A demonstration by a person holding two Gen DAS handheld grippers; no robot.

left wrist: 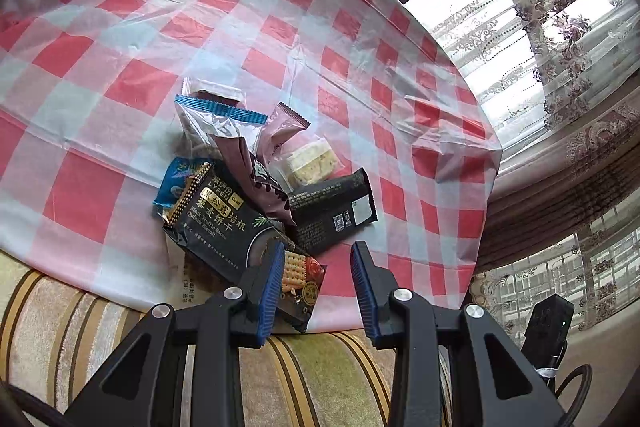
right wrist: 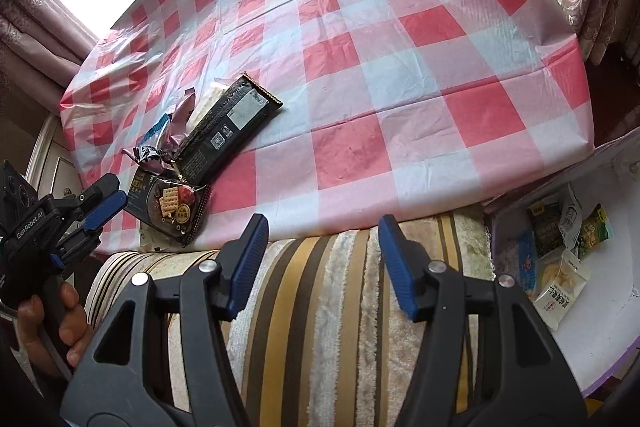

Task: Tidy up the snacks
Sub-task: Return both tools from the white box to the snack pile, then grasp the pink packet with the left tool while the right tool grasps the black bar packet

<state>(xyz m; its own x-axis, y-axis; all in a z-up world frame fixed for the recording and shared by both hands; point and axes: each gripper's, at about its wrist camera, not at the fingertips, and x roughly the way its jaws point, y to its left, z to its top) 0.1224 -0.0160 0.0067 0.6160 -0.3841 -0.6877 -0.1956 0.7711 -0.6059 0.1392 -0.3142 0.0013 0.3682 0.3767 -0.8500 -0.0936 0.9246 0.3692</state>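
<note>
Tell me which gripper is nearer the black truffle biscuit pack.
Left. The left gripper is right at the black truffle biscuit pack near the table edge, jaws open. The right gripper hangs empty over the striped cushion, well off to the side.

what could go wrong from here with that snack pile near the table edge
1. The black biscuit pack overhangs the edge of the checked tablecloth; a nudge from the open left gripper might tip it off.
2. The packs overlap in a loose heap, so pinching one may drag the brown wrapper along.
3. The white box sits far right, so a carried pack could drop.
</note>
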